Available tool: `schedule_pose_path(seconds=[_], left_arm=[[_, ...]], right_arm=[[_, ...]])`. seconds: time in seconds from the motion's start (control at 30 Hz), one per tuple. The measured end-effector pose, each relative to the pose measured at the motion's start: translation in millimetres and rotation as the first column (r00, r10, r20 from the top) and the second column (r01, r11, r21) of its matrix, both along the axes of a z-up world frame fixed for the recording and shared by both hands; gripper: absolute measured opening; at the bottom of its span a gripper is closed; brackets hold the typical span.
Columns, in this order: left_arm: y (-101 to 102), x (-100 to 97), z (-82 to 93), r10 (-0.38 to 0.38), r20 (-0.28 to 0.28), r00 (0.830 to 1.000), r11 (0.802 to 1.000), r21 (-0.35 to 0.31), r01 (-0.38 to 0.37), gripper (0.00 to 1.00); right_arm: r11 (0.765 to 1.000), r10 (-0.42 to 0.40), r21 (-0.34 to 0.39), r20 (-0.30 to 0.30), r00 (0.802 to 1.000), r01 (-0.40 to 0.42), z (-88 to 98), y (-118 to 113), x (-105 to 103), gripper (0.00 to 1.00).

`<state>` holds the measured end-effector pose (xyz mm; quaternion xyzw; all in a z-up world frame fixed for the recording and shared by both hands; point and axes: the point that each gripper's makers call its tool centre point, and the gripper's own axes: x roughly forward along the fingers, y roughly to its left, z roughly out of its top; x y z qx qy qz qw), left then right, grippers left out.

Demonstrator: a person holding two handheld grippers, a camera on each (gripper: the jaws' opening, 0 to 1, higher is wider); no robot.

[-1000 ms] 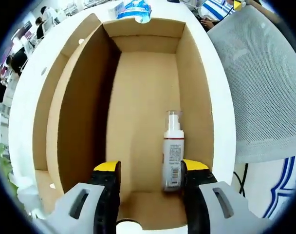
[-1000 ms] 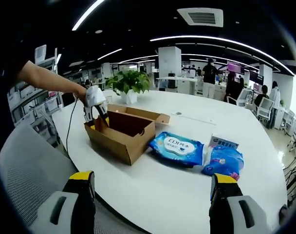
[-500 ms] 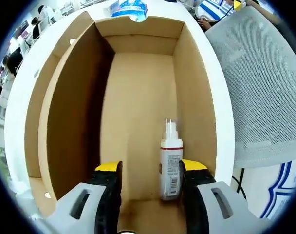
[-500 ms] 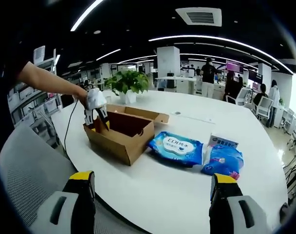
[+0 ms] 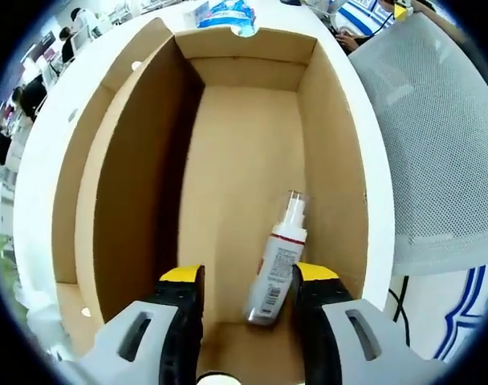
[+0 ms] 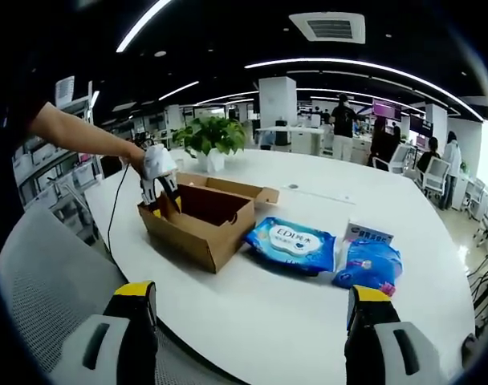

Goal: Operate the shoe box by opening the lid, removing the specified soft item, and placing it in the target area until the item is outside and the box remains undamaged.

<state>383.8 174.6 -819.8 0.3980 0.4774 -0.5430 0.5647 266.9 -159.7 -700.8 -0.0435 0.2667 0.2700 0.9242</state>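
The shoe box (image 5: 252, 160) stands open on the white worktop (image 6: 308, 313), and the left claw (image 5: 244, 293) is lowered inside it near the near end wall. Its jaws are spread; the small spray bottle (image 5: 276, 261) lies between them, against the right jaw, not pinched. Compared with half a second ago, the bottle is now tilted, its nozzle leaning to the far right, where before it stood straight. This is judged to mean that the bottle was nudged rather than gripped, so the removal step is not yet secured.

The bottle lies close to the right box wall, leaving little room on that side; the box floor to the left and far end is open. The side walls rise steeply around the claw, so a straight lift is judged safest for the cardboard.

The right claw (image 6: 248, 325) is held spread over the near worktop edge, well apart from the box. Free worktop lies between the box and the blue wipes pack (image 6: 292, 243)
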Motion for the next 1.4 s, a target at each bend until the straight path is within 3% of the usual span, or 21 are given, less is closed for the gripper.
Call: schedule_pose_path(seconds=[0.2, 0.37, 0.63, 0.8, 1.17, 1.4], left_arm=[[3.8, -13.0, -4.3, -0.044, -0.038, 0.998, 0.999, 0.011, 0.044, 0.45], [8.7, -15.0, -9.7, -0.063, -0.022, 0.998, 0.997, 0.033, 0.064, 0.4], [18.0, -12.6, -18.3, -0.073, 0.016, 0.997, 0.996, 0.057, 0.072, 0.23], [19.8, -15.9, -21.1, -0.087, 0.026, 0.996, 0.994, 0.063, 0.086, 0.23], [20.7, -10.0, -28.1, -0.036, 0.078, 0.996, 0.998, 0.058, 0.031, 0.22], [21.0, -8.8, -28.2, -0.002, 0.083, 0.997, 0.999, 0.051, -0.002, 0.22]], right_arm=[[1.0, 0.0, 0.003, -0.002, 1.0, 0.0, -0.2, 0.2, -0.6, 0.99], [1.0, 0.002, 0.003, 0.002, 1.0, -0.002, 0.4, 0.5, -0.5, 0.99], [1.0, 0.014, -0.001, 0.008, 1.0, -0.014, 0.6, 2.6, -0.9, 0.98], [1.0, 0.019, -0.004, 0.012, 1.0, -0.019, 0.7, 3.5, -0.5, 0.96], [1.0, 0.024, -0.012, 0.011, 1.0, -0.024, 0.5, 5.1, -1.1, 0.94], [0.999, 0.029, -0.014, 0.01, 1.0, -0.029, 0.3, 6.1, -2.2, 0.93]])
